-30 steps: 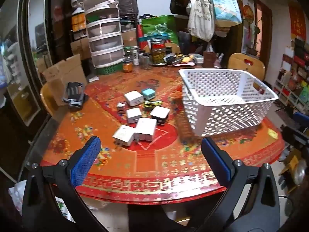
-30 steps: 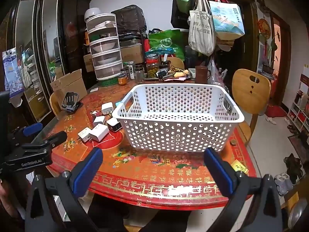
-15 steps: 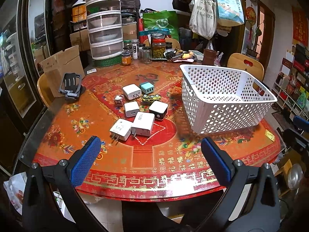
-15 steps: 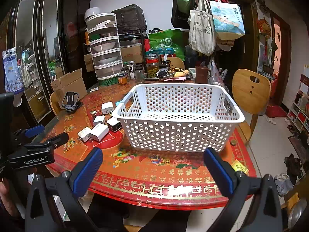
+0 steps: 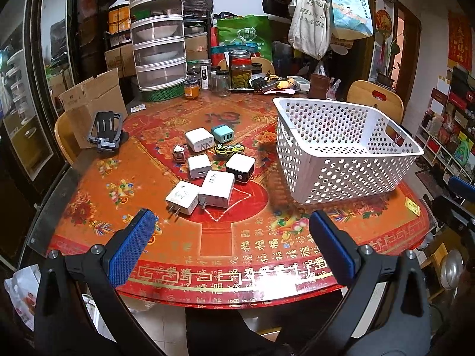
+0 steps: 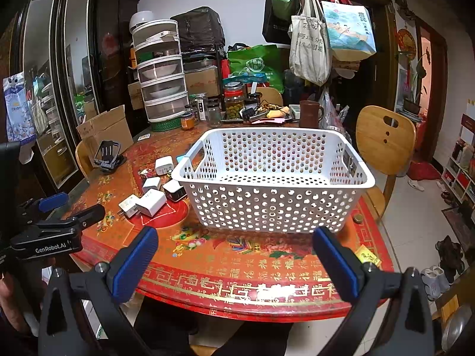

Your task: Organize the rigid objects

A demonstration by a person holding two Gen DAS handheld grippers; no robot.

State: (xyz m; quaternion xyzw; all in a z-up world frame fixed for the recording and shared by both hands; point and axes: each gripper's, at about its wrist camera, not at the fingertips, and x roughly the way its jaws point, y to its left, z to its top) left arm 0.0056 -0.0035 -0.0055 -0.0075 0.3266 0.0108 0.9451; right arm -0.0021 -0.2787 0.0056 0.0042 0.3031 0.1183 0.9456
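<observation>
The chargers [image 5: 204, 164] lie in a small bunch near the middle of the round surface [image 5: 237, 255]. They sit close together, some touching, so a hand-held gripper can reach each one from the same spot.

I count them in the left view. There are five white chargers. The two at 6 o'clock in the bunch lie side by side and touch, with their metal prongs pointing at the camera. One charger is black and white [image 5: 240, 167], at 3 o'clock. One is light blue [image 5: 223, 133], at 12 o'clock. That makes seven. There is also one little yellow toy car [image 5: 228, 149] and one small cube [image 5: 180, 153] with red and white on it, at 9 o'clock.

There is one white basket [image 5: 350, 151] with holes, at 3 o'clock from the bunch and just beside it. It looks empty, so I think nothing has been sorted yet. It stands near, so each thing has only a short trip.

The left hand-held gripper [image 5: 231, 247] hangs over the near edge of the surface, aimed at the bunch. It is wide open and holds nothing. The right hand-held gripper [image 6: 234, 262] faces the basket. It is wide open too, with nothing in it.

Farther back, at 12 o'clock, stand jars [image 5: 240, 72] and a stack of trays [image 5: 157, 56]. One black stand [image 5: 104, 130] sits at 10 o'clock.
</observation>
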